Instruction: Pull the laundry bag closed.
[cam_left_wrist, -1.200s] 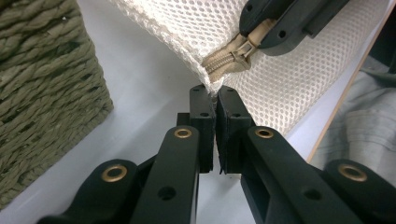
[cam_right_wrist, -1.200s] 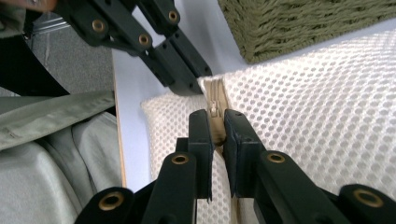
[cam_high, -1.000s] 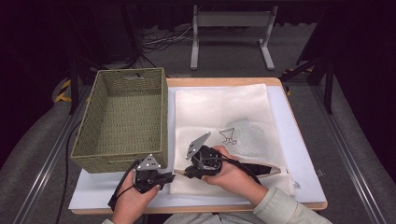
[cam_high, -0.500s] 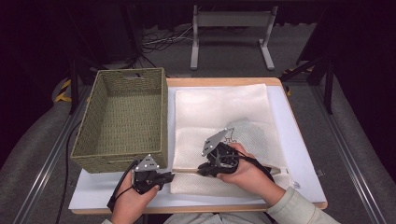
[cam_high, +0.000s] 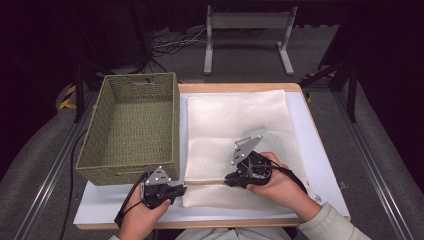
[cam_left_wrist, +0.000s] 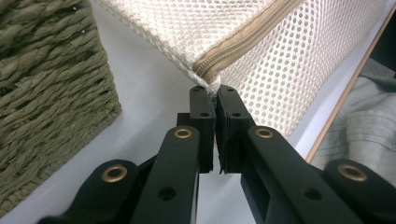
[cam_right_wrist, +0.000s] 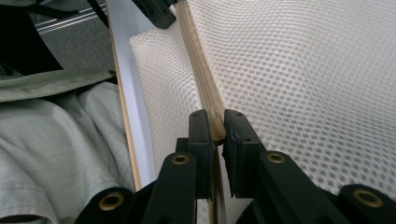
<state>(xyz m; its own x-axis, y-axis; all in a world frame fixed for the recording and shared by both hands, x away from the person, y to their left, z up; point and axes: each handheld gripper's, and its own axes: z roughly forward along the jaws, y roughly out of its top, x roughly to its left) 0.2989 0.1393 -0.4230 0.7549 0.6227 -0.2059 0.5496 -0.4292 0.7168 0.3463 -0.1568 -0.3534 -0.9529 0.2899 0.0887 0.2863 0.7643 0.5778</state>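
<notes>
Beside the wicker basket (cam_high: 131, 131), the left gripper (cam_high: 178, 189) pins the mesh laundry bag's (cam_high: 235, 130) zipper-end corner; the right gripper (cam_high: 231, 178), clamped on the zipper pull (cam_right_wrist: 216, 129), has slid rightward away from it, apparently unzipping the bag on the desk (cam_high: 320, 150).

Bright overhead light on the table (cam_high: 320, 150), dark surroundings, soft high view, sharp close-ups.

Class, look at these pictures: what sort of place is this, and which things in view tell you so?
Probably a lab or studio set up for recording handling tasks, not a home. Dark curtains surround a single white-topped table, metal rails and loose cables run along the floor, and the person works a mesh laundry bag with cabled hand-held grippers.
</notes>
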